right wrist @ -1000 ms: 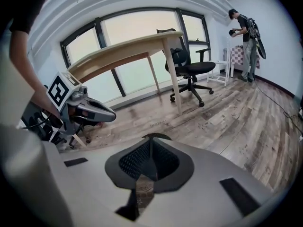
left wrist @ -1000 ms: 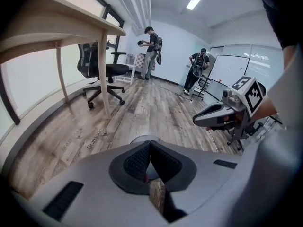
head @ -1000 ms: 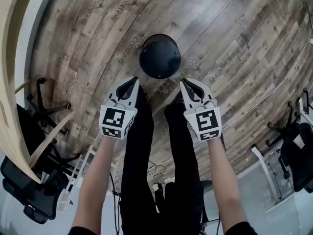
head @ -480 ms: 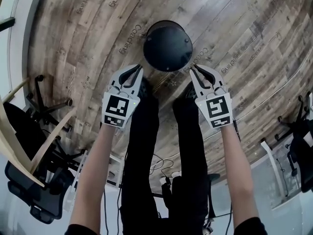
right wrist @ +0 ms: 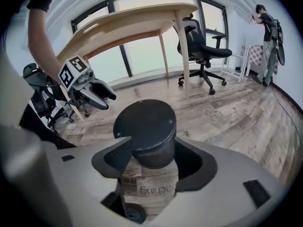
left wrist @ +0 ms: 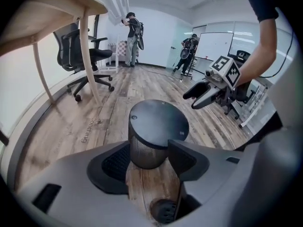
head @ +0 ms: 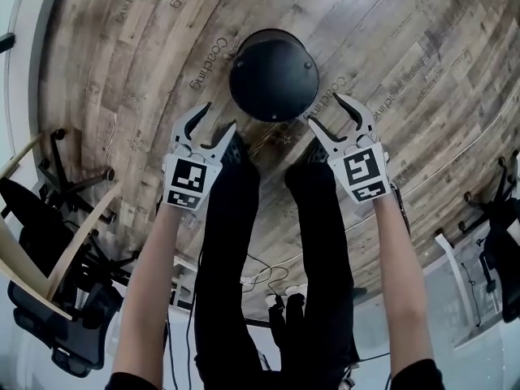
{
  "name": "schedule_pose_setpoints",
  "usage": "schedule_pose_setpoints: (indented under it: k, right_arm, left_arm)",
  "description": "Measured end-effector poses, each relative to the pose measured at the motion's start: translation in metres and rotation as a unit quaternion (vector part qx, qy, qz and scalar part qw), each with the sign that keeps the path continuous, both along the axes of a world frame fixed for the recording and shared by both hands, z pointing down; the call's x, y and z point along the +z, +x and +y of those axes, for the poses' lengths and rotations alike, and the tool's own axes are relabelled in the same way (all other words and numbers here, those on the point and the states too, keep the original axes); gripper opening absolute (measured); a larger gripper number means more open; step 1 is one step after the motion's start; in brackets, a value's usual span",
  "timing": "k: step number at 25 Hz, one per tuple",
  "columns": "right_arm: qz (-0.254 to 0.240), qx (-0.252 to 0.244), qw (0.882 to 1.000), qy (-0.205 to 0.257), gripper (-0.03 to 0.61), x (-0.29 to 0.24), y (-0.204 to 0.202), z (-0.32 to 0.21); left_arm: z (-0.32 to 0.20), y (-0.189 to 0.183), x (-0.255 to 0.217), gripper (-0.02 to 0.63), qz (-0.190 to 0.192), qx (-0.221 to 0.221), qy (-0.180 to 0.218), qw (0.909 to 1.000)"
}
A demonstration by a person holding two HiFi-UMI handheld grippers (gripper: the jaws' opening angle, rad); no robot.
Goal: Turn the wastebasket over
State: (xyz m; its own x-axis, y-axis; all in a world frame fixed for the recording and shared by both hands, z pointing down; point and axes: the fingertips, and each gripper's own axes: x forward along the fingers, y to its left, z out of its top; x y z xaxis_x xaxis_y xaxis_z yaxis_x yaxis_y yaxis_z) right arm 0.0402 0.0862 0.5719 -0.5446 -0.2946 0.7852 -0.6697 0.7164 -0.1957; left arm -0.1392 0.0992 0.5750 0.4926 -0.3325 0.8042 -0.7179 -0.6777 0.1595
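On the wooden floor (head: 390, 39), bottom-up wastebasket (head: 273, 75) flanked at eight and four o'clock by left gripper (head: 218, 119) and right gripper (head: 325, 110), jaws just opened, spread with nothing pinched, basket just ahead; could skid or roll away should one side bite the mesh first.

The wastebasket (head: 273, 73) is matte black with a fine mesh wall. The floor (head: 406, 47) shows weathered brown-grey planks with dark lettering. The left gripper (head: 219, 115) and right gripper (head: 323, 108) are white, bearing black-and-white square markers.
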Motion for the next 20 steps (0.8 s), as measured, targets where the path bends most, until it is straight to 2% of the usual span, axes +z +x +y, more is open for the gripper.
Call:
schedule_pose_setpoints:
  k: [5, 8, 11, 15, 20]
  right_arm:
    - [0.011, -0.028, 1.000, 0.006, 0.308, 0.031, 0.012, 0.007]
    - [0.024, -0.056, 0.998, 0.013, 0.332, 0.052, 0.013, 0.017]
    - [0.023, -0.076, 0.997, 0.015, 0.355, 0.068, 0.008, 0.024]
    - [0.035, -0.092, 0.994, 0.046, 0.383, 0.090, 0.004, 0.023]
    - [0.047, -0.106, 0.991, 0.060, 0.390, 0.116, 0.003, 0.012]
  left_arm:
    - [0.011, -0.011, 0.040, 0.336, -0.038, 0.036, 0.005, 0.9986]
    - [0.016, -0.013, 0.057, 0.361, -0.055, 0.069, 0.017, 0.9960]
    - [0.019, -0.011, 0.070, 0.385, -0.058, 0.095, 0.026, 0.9934]
    - [0.018, -0.004, 0.087, 0.405, -0.057, 0.129, 0.042, 0.9891]
    - [0.010, 0.000, 0.111, 0.428, -0.068, 0.149, 0.061, 0.9847]
